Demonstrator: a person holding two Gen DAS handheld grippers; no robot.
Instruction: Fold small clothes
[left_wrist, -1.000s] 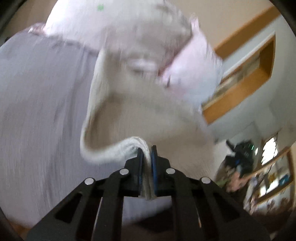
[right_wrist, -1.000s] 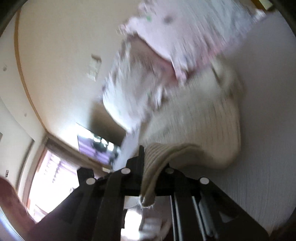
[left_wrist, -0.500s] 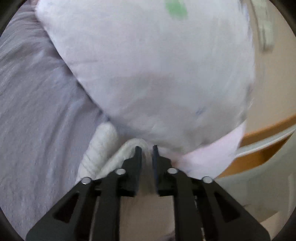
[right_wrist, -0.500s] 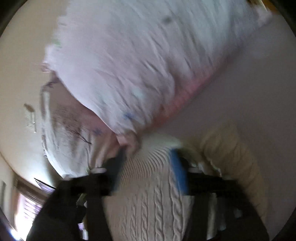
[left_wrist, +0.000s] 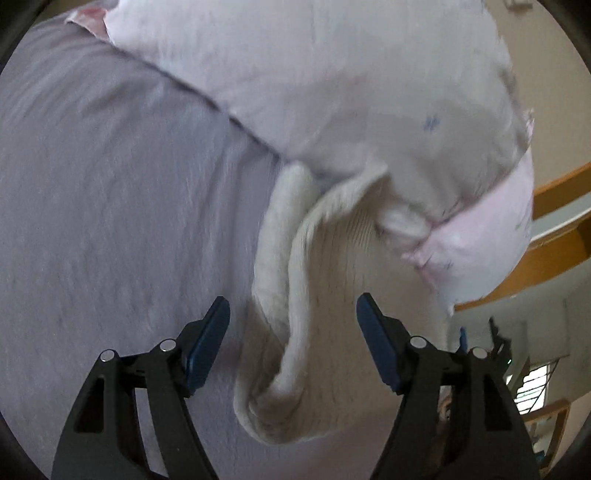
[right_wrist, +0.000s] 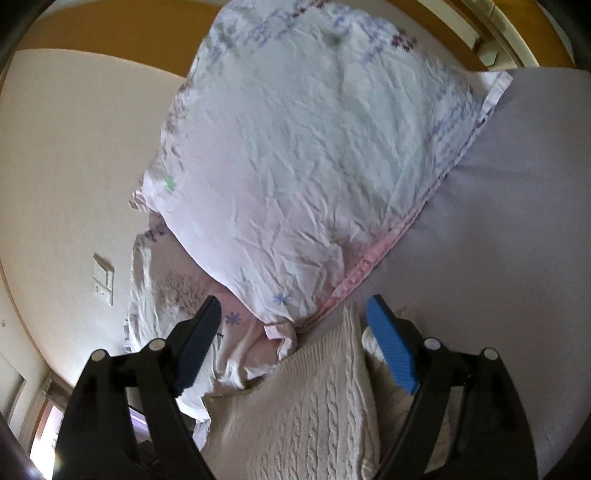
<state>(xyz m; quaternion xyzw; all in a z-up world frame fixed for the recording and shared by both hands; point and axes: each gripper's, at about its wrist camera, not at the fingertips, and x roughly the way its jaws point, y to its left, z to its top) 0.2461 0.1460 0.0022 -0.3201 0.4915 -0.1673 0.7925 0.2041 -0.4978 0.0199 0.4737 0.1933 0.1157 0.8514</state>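
Both the left gripper (left_wrist: 293, 321) and right gripper (right_wrist: 293, 321) hang with fingers spread, empty. The cream sweater (right_wrist: 314, 406) lies low in frame against the pillow (right_wrist: 314, 166); smooth its folded edge flat before regripping.

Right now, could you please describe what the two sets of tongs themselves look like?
Both are matte black plastic frames with triangular cut-outs and round silver pivot pins. The left tongs carry dark navy pads on their tips. The right tongs have a brighter blue ribbed pad on one tip and a darker one opposite. No cables, markings or sleeves show.
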